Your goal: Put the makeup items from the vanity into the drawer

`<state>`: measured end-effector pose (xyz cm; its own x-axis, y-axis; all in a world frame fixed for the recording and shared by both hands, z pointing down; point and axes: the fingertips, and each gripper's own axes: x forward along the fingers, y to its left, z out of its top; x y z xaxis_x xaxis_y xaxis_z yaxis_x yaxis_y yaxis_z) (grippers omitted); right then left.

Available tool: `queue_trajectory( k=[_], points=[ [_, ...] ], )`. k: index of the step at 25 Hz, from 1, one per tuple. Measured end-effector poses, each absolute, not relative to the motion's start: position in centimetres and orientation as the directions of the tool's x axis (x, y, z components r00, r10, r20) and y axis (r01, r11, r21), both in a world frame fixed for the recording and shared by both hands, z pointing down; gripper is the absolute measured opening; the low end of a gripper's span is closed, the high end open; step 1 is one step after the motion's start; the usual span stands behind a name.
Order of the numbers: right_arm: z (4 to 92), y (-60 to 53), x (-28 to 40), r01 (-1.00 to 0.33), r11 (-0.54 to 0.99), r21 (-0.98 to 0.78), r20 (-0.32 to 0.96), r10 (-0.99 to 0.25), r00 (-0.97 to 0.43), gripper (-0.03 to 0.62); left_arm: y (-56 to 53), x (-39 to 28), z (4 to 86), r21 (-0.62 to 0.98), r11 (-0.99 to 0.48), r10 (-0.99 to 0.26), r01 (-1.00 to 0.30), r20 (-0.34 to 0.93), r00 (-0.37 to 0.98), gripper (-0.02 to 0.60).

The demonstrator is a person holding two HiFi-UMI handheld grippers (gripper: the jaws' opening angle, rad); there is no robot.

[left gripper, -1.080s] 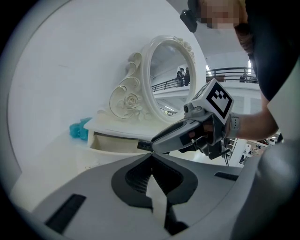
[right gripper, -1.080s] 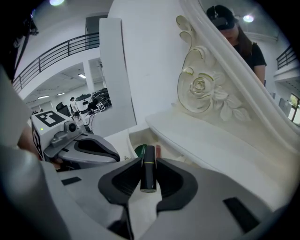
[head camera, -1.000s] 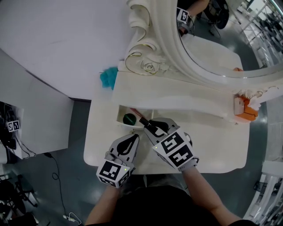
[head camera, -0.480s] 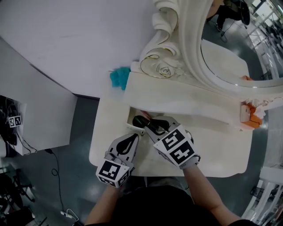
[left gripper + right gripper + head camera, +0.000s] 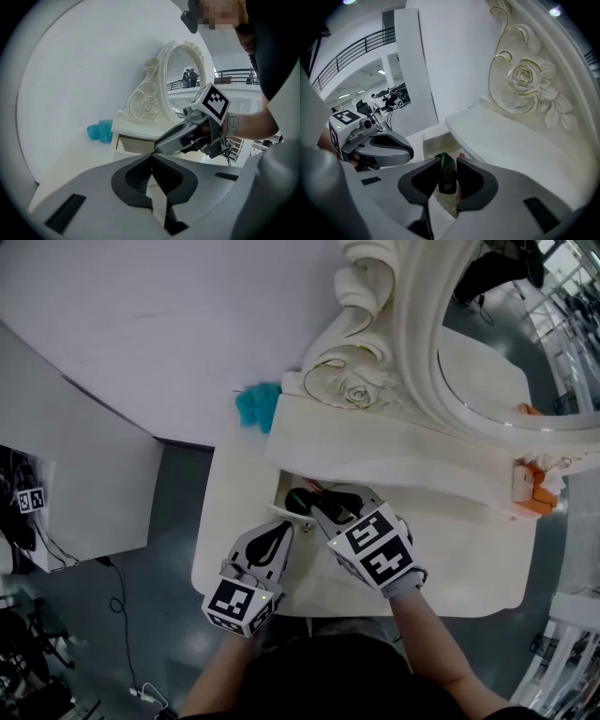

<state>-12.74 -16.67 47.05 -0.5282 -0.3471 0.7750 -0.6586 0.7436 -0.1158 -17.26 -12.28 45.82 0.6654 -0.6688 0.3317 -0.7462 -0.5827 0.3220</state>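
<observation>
Now right gripper (image 5: 447, 160) clamps dark green makeup tube (image 5: 447, 183) over open drawer (image 5: 281, 491) near vanity (image 5: 459, 559) left edge; left gripper (image 5: 152, 157) alongside, jaws together, empty.

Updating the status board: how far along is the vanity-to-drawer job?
Done: the cream vanity drawer is open, with a reddish item inside. In hand: the right gripper is shut on a dark green tube with a black end, above the drawer. Left: an orange box at the vanity's right end and a teal fluffy clump at its left rear. The left gripper is shut, empty.
</observation>
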Motion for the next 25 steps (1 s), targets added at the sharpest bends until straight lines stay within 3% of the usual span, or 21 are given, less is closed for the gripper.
queue_trajectory(
  k=[25],
  points=[
    [46.7, -16.1, -11.3, -0.679, 0.729, -0.091, 0.774, -0.377, -0.508, 0.109, -11.6, -16.1, 45.5, 0.328, -0.601, -0.654, -0.729, 0.323, 0.684, 0.014]
  ],
)
